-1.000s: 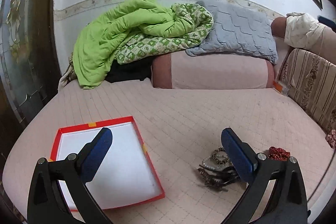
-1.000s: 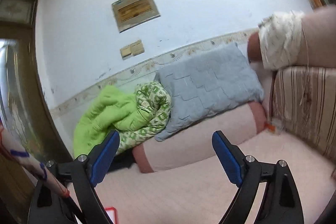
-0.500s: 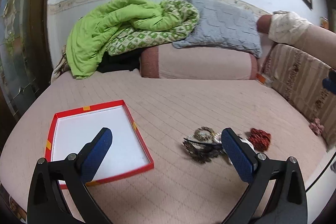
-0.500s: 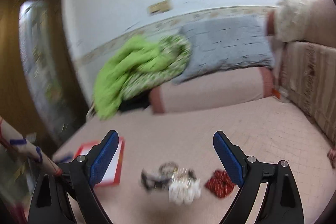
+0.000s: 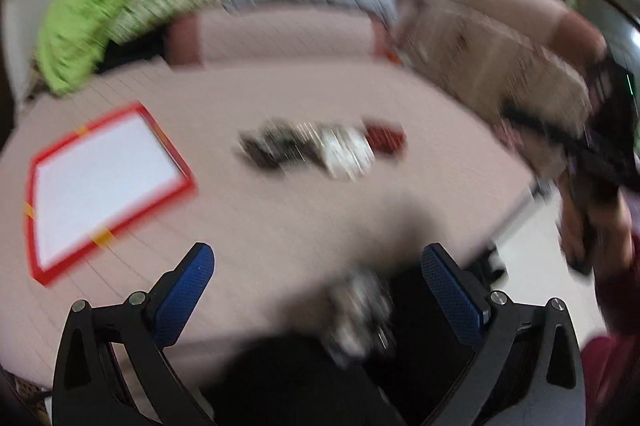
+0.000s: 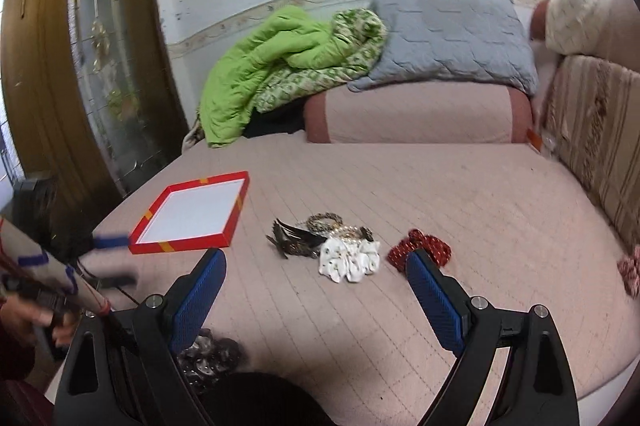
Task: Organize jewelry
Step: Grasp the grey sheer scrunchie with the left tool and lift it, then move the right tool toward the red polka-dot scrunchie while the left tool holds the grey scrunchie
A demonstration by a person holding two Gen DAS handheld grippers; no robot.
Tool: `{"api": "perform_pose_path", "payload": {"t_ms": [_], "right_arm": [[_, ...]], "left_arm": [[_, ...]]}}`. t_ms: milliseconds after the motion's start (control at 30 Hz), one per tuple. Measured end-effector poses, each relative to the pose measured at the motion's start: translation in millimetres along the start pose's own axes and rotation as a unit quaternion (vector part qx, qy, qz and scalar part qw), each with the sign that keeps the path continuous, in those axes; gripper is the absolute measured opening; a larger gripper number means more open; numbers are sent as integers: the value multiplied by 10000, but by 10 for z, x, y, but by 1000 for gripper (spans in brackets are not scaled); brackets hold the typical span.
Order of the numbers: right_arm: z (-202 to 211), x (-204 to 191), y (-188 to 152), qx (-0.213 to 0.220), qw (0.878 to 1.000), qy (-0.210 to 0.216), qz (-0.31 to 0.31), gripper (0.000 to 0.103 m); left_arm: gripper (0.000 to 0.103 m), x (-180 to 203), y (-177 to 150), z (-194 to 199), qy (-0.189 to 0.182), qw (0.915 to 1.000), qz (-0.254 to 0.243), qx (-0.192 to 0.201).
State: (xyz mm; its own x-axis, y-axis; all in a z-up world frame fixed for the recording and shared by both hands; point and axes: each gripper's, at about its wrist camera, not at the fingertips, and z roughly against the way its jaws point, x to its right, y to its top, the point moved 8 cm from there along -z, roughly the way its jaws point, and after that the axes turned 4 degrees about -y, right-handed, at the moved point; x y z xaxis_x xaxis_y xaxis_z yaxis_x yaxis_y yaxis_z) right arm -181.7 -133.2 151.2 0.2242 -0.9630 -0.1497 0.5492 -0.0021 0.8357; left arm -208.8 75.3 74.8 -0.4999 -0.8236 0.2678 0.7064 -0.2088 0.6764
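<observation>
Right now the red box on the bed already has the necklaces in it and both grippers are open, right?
Not quite. The red box is empty; its white inside shows bare in the right wrist view. The jewelry pile lies on the bed beside it. Both the left gripper and right gripper are open.
</observation>
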Motion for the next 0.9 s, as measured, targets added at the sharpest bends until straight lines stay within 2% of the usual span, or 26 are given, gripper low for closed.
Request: {"api": "perform_pose_path", "payload": {"t_ms": [100, 133, 167, 233, 333, 533, 667, 733, 900], "right_arm": [[-45, 11, -4, -32, 10000, -44, 13, 94], [-51, 21, -11, -36, 10000, -32, 3, 94], [-73, 28, -16, -56, 10000, -21, -23, 94], [-85, 45, -34, -65, 9999, -62, -48, 94], [-116, 79, -51, -101, 9999, -82, -100, 94], [-188, 294, -91, -225, 9990, -252, -279, 94], [-270, 341, -121, -327, 9984, -270, -367, 94], [-291, 310, -124, -350, 9985, -260, -338, 94], [-297, 60, -160, -309, 9993, -189, -66, 94]], "left_arm": [[98, 153, -251, -284, 118, 9987, -275, -412], [92, 162, -293, -346, 107, 9983, -234, -527], [80, 158, -320, -432, 82, 9977, -160, -649], [68, 117, -329, -562, 52, 9967, 2, -808], [62, 34, -285, -671, -65, 9942, 158, -1057], [38, 29, -270, -828, 1, 9939, 106, -1101], [33, -21, -243, -856, 271, 9944, 112, -1011], [31, -68, -205, -832, 561, 9947, 104, -853], [27, -122, -120, -736, 979, 9938, 57, -526]]}}
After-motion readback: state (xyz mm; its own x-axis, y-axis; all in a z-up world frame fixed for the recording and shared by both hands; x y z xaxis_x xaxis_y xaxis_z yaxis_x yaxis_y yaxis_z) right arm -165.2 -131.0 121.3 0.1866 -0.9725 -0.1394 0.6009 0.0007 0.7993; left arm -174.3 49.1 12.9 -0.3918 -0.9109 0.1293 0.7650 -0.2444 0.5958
